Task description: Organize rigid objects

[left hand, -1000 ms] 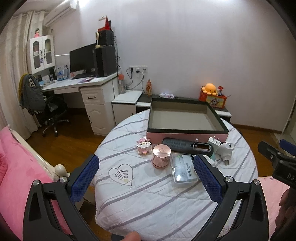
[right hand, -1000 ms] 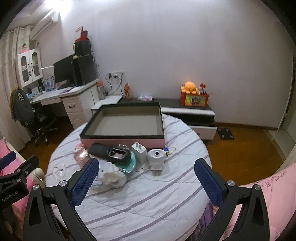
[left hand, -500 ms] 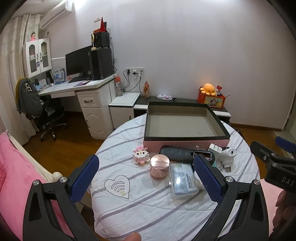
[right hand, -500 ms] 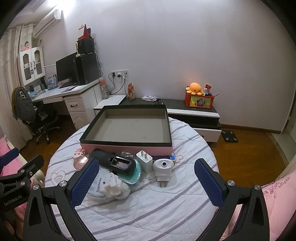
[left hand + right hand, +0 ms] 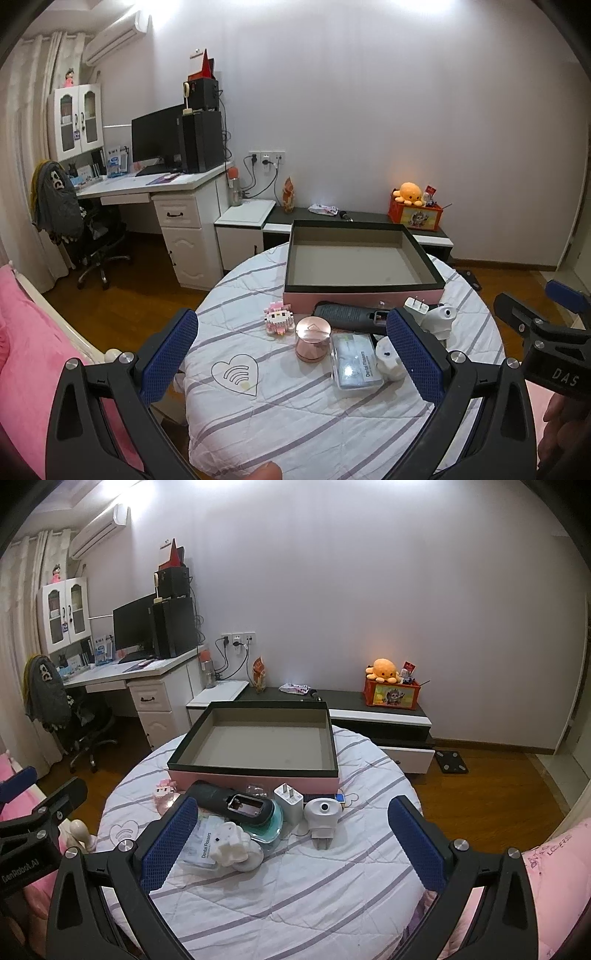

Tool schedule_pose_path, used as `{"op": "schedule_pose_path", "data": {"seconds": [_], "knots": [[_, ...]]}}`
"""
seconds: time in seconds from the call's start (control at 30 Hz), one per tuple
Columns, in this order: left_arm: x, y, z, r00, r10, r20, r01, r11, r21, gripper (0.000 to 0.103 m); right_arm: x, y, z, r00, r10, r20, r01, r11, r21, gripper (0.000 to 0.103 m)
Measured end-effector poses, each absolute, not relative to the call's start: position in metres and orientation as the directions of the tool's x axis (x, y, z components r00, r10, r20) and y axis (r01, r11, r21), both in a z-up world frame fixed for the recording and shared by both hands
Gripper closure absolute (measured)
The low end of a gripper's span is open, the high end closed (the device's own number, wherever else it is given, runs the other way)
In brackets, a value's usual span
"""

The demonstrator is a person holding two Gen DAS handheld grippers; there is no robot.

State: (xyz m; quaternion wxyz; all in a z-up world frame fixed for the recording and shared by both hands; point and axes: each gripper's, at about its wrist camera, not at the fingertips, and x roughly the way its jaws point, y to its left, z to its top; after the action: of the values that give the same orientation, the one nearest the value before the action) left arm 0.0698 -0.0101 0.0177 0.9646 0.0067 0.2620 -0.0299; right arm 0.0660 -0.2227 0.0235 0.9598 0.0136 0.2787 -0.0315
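While both of my grippers hover above the near edge of a round table (image 5: 295, 897) with a striped cloth, neither one holds anything. My left gripper (image 5: 291, 354) has its blue-padded fingers spread wide apart, and so does my right gripper (image 5: 290, 843).

Straight ahead of both, at the far side of the table, sits a shallow box (image 5: 255, 771) with a black rim and pink walls, and nothing shows inside it. Between the box and my fingers lies a huddle of small things. Ahead of my left fingers I see a pink block figure (image 5: 279, 319), a rose-gold tin (image 5: 312, 338) just beside it, and a clear floss case (image 5: 356, 365). My left gripper's right finger (image 5: 413, 356) hides part of a white toy (image 5: 388, 360) and cuts across a long black case (image 5: 345, 315).

From my right gripper that black case (image 5: 236, 805) lies on a teal dish (image 5: 271, 825), of which only an edge shows. Just beside it stand a white charger (image 5: 290, 803) and a round white plug (image 5: 323, 818), prongs toward me. My right gripper's left finger (image 5: 170, 845) covers part of the floss case (image 5: 205, 843). A small blue and gold thing behind the plug is too hidden to name.
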Motion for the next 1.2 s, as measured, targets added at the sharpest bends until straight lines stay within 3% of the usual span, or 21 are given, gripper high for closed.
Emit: {"op": "schedule_pose_path", "data": {"seconds": [0.33, 0.83, 1.07, 1.2], "knots": [[0.087, -0.014, -0.011, 0.838, -0.068, -0.541, 0.077, 0.997, -0.007, 0.000, 0.083, -0.241, -0.005, 0.806, -0.059, -0.589, 0.094, 0.995, 0.029, 0.000], [0.168, -0.021, -0.100, 0.717, -0.082, -0.692, 0.065, 0.997, -0.051, 0.000, 0.160, -0.278, -0.085, 0.689, -0.053, -0.723, 0.121, 0.992, 0.042, 0.000], [0.191, -0.018, -0.125, 0.680, -0.078, -0.729, 0.047, 0.997, -0.063, 0.000, 0.185, -0.283, -0.108, 0.642, -0.071, -0.763, 0.121, 0.993, 0.009, 0.012], [0.200, -0.018, -0.130, 0.675, -0.100, -0.731, 0.050, 0.995, -0.090, 0.000, 0.200, -0.283, -0.122, 0.620, -0.047, -0.783, 0.098, 0.995, 0.018, 0.023]]}}
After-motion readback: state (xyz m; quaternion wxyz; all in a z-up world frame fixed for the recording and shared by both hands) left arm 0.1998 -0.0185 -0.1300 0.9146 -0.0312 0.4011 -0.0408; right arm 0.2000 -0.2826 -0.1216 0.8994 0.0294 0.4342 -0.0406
